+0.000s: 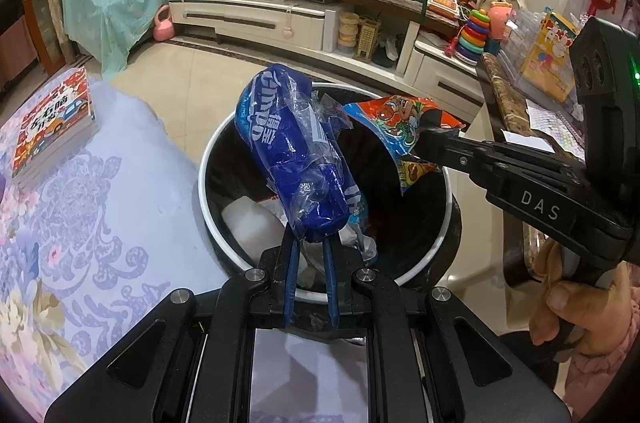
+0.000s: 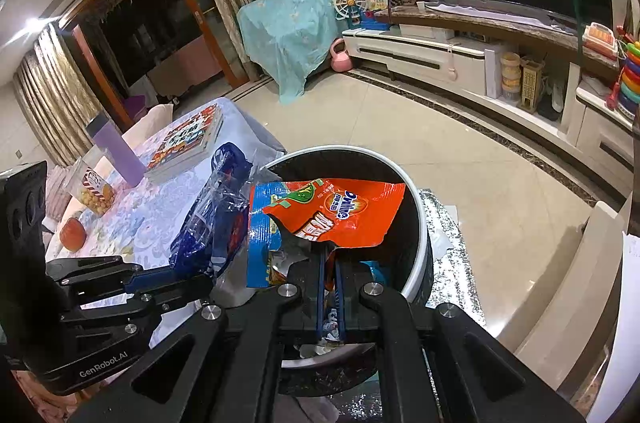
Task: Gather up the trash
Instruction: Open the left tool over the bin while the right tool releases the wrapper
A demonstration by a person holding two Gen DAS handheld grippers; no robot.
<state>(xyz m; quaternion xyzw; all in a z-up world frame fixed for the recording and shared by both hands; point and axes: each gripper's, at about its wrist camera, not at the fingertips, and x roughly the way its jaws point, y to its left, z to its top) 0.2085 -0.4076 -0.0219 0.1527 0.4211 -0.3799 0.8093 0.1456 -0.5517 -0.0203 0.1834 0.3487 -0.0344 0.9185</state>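
My left gripper (image 1: 310, 241) is shut on a crumpled blue plastic wrapper (image 1: 294, 159), held over the round trash bin (image 1: 208, 151). My right gripper (image 2: 329, 253) is shut on an orange snack wrapper (image 2: 340, 211) above the same bin (image 2: 416, 223). In the left wrist view the right gripper (image 1: 422, 139) reaches in from the right, pinching that orange wrapper (image 1: 400, 125). In the right wrist view the left gripper (image 2: 210, 273) comes in from the left with the blue wrapper (image 2: 212, 219). White and mixed trash (image 1: 252, 223) lies inside the bin.
A table with a floral cloth (image 1: 80, 223) stands left of the bin, bearing books (image 1: 52, 127), a purple bottle (image 2: 116, 151), a snack jar (image 2: 94, 189) and an orange fruit (image 2: 72, 233). A TV cabinet (image 1: 280, 19) with toys runs along the far wall. A person's hand (image 1: 580, 303) grips the right handle.
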